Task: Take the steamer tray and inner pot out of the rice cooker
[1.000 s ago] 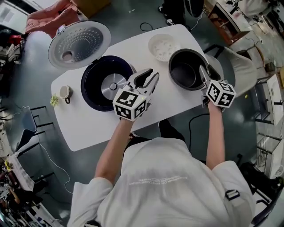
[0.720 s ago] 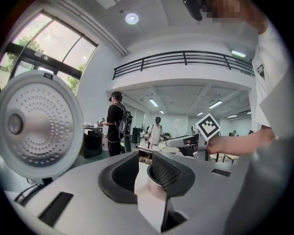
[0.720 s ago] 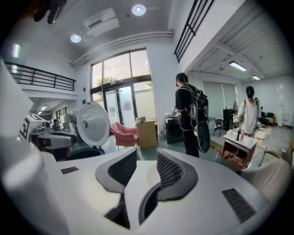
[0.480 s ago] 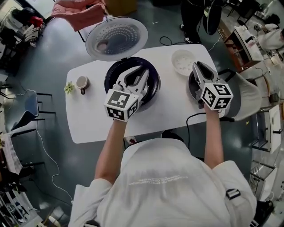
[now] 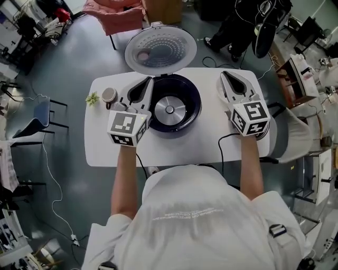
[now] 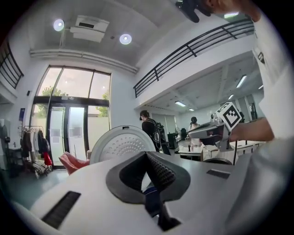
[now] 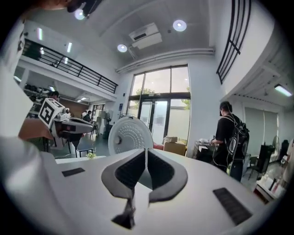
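Observation:
The rice cooker (image 5: pixel 169 108) stands open mid-table, its bare heating plate showing and its perforated lid (image 5: pixel 160 51) tipped back. My left gripper (image 5: pixel 147 80) hovers at the cooker's left rim, held level. My right gripper (image 5: pixel 226 75) hangs over the table's right part and covers the spot where the inner pot and steamer tray stood, so neither shows. The jaws of both grippers have just been closing, with nothing between them. In the left gripper view the fingertips (image 6: pixel 148 156) meet, with the lid (image 6: pixel 121 144) beyond them. In the right gripper view the tips (image 7: pixel 146 152) also meet.
A mug (image 5: pixel 109 95) and a small green plant (image 5: pixel 93 98) sit at the far left of the white table (image 5: pixel 174 150). A black cable (image 5: pixel 224 140) runs off the front edge. A pink-covered chair (image 5: pixel 113 10) stands behind. A person (image 7: pixel 232 137) stands some way off.
Both grippers have come up and away from the black pot and the cooker's middle. The left now sits at the cooker's left rim. Both pairs of jaws went from apart to together.

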`<action>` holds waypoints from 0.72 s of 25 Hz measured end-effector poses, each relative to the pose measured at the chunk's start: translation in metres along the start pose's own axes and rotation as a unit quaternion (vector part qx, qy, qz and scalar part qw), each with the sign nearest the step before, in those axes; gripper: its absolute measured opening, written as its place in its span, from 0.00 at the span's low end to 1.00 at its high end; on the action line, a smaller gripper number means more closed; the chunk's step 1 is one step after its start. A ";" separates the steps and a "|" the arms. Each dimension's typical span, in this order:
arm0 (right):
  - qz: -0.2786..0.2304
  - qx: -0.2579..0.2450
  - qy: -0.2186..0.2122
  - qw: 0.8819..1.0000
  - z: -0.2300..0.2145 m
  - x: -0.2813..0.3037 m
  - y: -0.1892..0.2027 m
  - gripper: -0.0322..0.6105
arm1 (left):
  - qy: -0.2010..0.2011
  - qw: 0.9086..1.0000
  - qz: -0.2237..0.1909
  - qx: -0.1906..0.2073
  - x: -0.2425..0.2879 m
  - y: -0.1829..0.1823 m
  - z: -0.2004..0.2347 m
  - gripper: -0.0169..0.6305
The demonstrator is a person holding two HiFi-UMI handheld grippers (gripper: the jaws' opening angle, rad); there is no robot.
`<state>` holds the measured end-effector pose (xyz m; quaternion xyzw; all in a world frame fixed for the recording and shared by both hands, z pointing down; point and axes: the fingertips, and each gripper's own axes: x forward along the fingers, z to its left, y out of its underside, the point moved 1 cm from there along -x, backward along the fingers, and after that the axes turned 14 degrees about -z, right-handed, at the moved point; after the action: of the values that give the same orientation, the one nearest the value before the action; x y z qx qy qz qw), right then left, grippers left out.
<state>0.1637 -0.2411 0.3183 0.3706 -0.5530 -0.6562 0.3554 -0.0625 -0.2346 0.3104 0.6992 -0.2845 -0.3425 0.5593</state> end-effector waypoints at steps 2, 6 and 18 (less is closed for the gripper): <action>-0.007 -0.018 -0.024 1.000 0.014 0.009 -0.010 0.11 | -0.015 1.000 -0.001 0.010 -0.006 -0.005 0.014 0.05; -0.014 -0.033 -0.056 0.998 0.036 0.021 -0.025 0.09 | -0.032 0.999 -0.007 0.020 -0.015 -0.017 0.031 0.05; -0.017 -0.043 -0.068 0.997 0.050 0.025 -0.034 0.09 | -0.042 0.999 -0.004 0.023 -0.018 -0.025 0.043 0.05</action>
<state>0.1064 -0.2352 0.2877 0.3190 -0.5409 -0.7087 0.3216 -0.1070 -0.2405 0.2826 0.6978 -0.3130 -0.3675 0.5293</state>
